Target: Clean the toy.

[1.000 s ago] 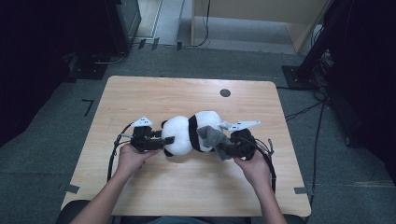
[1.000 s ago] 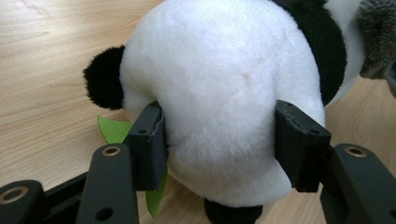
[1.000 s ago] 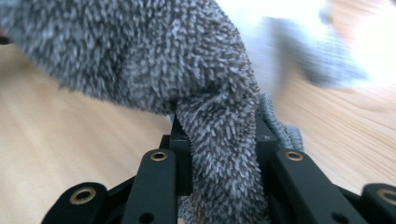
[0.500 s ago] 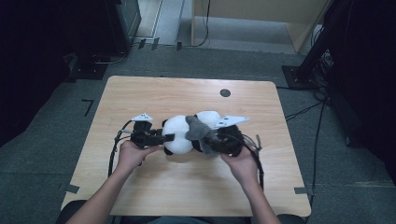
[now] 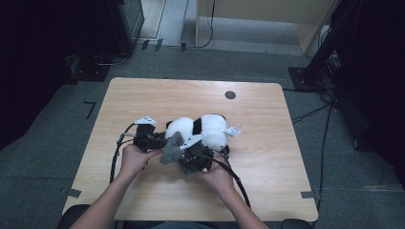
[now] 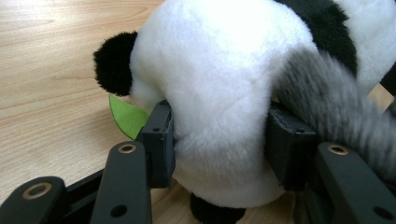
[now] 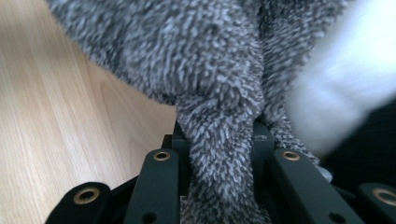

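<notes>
From the high view, a plush panda [image 5: 203, 130] lies on its side near the middle of the wooden table [image 5: 267, 157], a white tag sticking out at its right end. The left gripper [image 5: 155, 140] comes in from the panda's left end, and the right gripper [image 5: 191, 155] sits just in front of the toy, holding a grey fluffy cloth [image 5: 172, 148] that bunches between the two grippers and hides part of the panda's near side. A dark round hole [image 5: 230, 94] marks the table's far part, well apart from the work; black cables trail back toward the person's forearms. In the left gripper view, the left gripper [image 6: 219, 140] has just been closing its jaws, and the pads now press into the white plush of the panda [image 6: 219, 70] from both sides, denting the fur, so the toy is gripped. A black ear and a green felt leaf [image 6: 126, 114] show beside the left pad, and the grey cloth [image 6: 336, 112] drapes over the right pad. In the right gripper view, the right gripper [image 7: 219, 140] is clenched on a twisted strand of the grey cloth [image 7: 219, 154], which spreads above and blocks most of the table; blurred white and black plush [image 7: 345, 84] lies to the right.
</notes>
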Available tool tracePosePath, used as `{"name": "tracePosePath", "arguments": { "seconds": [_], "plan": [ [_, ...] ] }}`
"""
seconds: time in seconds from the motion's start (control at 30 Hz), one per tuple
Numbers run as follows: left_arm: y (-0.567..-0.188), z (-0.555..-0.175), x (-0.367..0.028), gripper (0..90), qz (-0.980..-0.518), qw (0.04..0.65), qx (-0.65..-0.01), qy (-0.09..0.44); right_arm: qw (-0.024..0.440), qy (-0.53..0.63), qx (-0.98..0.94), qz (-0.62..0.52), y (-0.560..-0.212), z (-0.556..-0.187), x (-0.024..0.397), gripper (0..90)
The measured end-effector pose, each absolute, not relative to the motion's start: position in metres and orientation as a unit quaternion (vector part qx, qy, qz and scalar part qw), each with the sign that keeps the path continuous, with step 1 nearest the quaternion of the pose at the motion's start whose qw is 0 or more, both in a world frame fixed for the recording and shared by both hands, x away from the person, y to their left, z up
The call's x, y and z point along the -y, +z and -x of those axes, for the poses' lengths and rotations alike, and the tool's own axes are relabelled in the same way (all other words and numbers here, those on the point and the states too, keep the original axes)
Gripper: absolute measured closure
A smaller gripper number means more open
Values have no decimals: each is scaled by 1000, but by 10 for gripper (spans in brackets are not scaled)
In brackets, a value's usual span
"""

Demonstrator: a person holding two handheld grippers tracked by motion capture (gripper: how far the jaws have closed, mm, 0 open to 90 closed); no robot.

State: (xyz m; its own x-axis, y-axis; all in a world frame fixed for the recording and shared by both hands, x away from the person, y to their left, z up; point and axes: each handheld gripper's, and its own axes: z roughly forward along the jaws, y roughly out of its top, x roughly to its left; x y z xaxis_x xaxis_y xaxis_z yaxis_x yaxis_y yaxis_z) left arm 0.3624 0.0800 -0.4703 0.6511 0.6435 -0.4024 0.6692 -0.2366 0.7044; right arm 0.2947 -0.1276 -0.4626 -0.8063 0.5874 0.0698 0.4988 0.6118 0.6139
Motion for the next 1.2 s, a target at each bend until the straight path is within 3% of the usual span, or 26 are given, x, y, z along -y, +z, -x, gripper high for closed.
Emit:
{"name": "tracePosePath", "arguments": {
  "seconds": [0.3,0.4,0.57,0.83,1.2],
  "plan": [
    [-471,-362,-80,495,-783,463,-415,-13,42,264,-921,-284,-485,-293,109,726],
    [-470,-362,-79,495,-784,463,-413,-9,4,286,-924,-254,-479,-287,101,727],
    [-471,-361,-80,489,-788,464,-406,-2,11,273,-928,-254,-482,-289,95,721],
    [-474,-362,-81,472,-789,469,-397,6,30,272,-906,-322,-473,-305,142,716],
    [-474,-361,-81,466,-791,468,-393,12,50,257,-893,-365,-469,-298,196,716]
  ]
}}
